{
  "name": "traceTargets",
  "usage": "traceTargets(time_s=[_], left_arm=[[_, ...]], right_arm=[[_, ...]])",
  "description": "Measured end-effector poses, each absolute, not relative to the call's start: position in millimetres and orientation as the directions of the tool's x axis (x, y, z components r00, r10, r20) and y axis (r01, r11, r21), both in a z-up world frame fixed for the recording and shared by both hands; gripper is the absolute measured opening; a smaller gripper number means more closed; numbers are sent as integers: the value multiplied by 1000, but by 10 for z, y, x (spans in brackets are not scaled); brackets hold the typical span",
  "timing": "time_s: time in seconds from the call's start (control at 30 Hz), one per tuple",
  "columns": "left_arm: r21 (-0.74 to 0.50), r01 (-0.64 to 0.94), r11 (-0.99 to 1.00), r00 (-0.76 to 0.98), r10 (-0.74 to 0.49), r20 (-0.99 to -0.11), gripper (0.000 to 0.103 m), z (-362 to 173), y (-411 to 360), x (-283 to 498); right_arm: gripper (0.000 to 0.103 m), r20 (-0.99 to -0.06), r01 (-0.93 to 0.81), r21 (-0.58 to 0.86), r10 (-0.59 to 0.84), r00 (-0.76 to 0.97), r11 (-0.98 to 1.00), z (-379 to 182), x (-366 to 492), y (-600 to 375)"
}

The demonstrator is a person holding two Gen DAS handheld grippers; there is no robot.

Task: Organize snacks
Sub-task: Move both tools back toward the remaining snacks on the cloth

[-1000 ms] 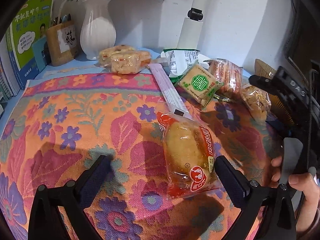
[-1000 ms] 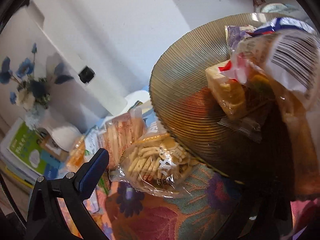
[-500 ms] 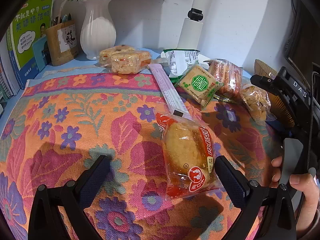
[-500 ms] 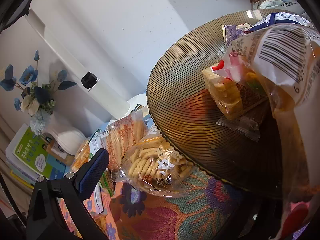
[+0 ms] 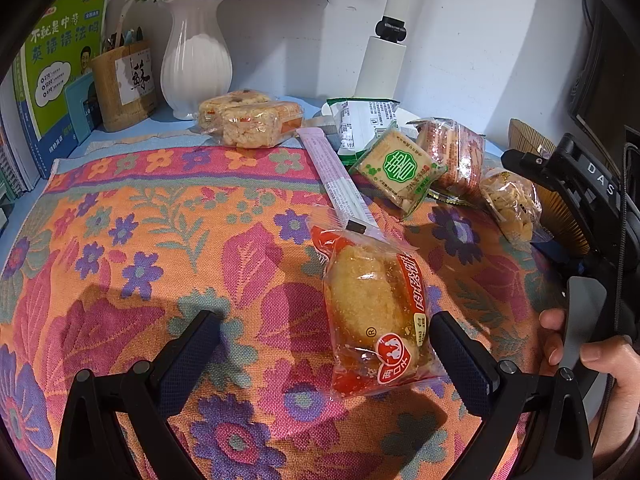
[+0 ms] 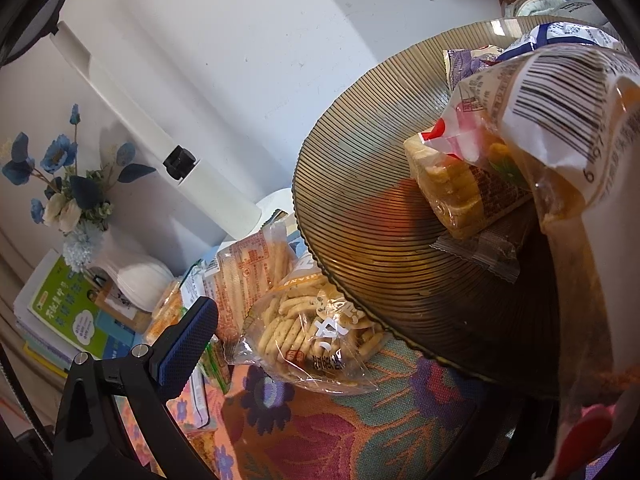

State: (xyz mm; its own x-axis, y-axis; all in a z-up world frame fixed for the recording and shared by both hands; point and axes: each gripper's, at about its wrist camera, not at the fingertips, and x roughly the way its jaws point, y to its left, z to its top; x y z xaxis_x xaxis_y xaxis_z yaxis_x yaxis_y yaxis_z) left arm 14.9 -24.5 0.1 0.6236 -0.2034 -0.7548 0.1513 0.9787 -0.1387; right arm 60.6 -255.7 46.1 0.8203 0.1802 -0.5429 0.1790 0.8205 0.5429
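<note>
Jaws of left gripper [image 5: 324, 344] spread wide, straddling red bread packet [image 5: 374, 316] on floral cloth [image 5: 132, 240]. Right gripper [image 6: 400, 320] holds barcode-labelled packet [image 6: 560, 120] over ribbed plate [image 6: 360, 152]; jaw spacing cannot be told.

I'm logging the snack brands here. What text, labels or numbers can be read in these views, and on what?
"DAS": right gripper body.
"不就是中考 英语语法吗", "270", "1200", "690": green book.
"肉松饼": red-wrapped cake.
"蘇": wooden pen holder.
Barcode digits "6 97": held packet.
Other packets: print too small.
</note>
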Motion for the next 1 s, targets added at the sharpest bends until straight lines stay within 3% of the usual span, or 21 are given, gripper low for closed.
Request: traceTargets(time_s=[0.43,0.47,0.5,0.57,0.93,1.0], left_arm=[[-139,151,979,624,-204,-755,103,1,-244,151],[-139,151,979,624,-204,-755,103,2,-244,150],[-139,151,979,624,-204,-755,103,0,-245,150],[-139,151,979,624,-204,-755,103,-1,-245,150],[-152,146,977,629,-210,-748,103,30,-221,141],[-166,142,976,640,-219,-736,95,54,-192,119]], right_arm=[[103,-617,207,428,117,778,880,489,695,-2399],[94,-624,202,407,109,774,891,494,708,-2359],[76,-626,197,400,110,772,895,496,714,-2341],[68,-621,175,407,131,773,897,491,710,-2335],[64,-559,84,490,239,794,867,499,520,-2377],[62,-552,63,485,249,796,872,516,460,-2345]])
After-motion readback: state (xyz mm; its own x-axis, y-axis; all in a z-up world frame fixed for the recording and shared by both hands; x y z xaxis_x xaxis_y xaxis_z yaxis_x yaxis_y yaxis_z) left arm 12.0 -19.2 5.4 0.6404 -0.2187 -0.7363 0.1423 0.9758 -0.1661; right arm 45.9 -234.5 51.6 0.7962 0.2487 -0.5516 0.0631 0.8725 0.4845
